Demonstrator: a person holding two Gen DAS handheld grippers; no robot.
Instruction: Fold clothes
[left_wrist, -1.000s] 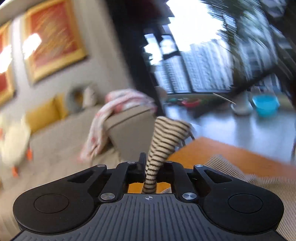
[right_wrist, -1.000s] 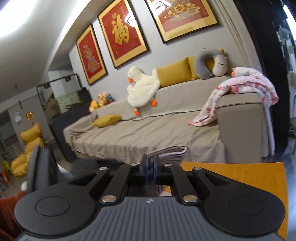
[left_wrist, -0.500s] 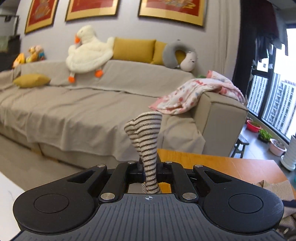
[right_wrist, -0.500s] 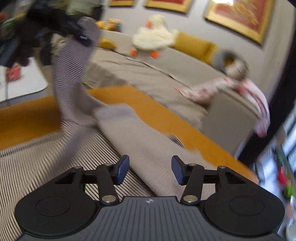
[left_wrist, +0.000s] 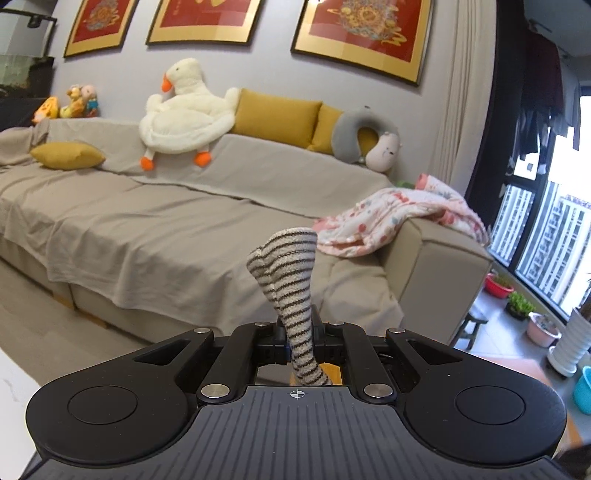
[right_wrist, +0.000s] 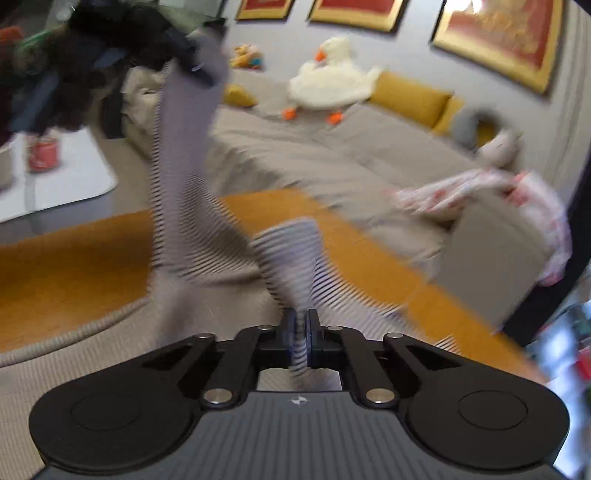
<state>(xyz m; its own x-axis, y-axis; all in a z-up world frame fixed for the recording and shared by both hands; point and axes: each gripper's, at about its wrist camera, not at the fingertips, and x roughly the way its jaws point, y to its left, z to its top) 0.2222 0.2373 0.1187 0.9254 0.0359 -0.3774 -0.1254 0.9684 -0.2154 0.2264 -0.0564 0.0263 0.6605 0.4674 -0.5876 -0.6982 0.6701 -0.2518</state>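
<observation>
While both tongs clamp the same striped cloth, the scene reads so:
left gripper (left_wrist: 300, 338): jaws closed tight on a bunched fold of the striped garment (left_wrist: 291, 280), which sticks up past the fingertips
left gripper from the right wrist view: (right_wrist: 192, 59) blurred, raised at upper left, a length of cloth hanging from it down to the tabletop
right gripper (right_wrist: 299, 334): jaws pinched together on another fold of the striped garment (right_wrist: 291, 258), low over the table
garment's place: most of it lies spread over the near part of the orange tabletop (right_wrist: 74, 258), reaching toward its far edge
behind: sofa (left_wrist: 147, 221) beyond the table's far edge, plush goose (left_wrist: 184, 110) on its backrest
</observation>
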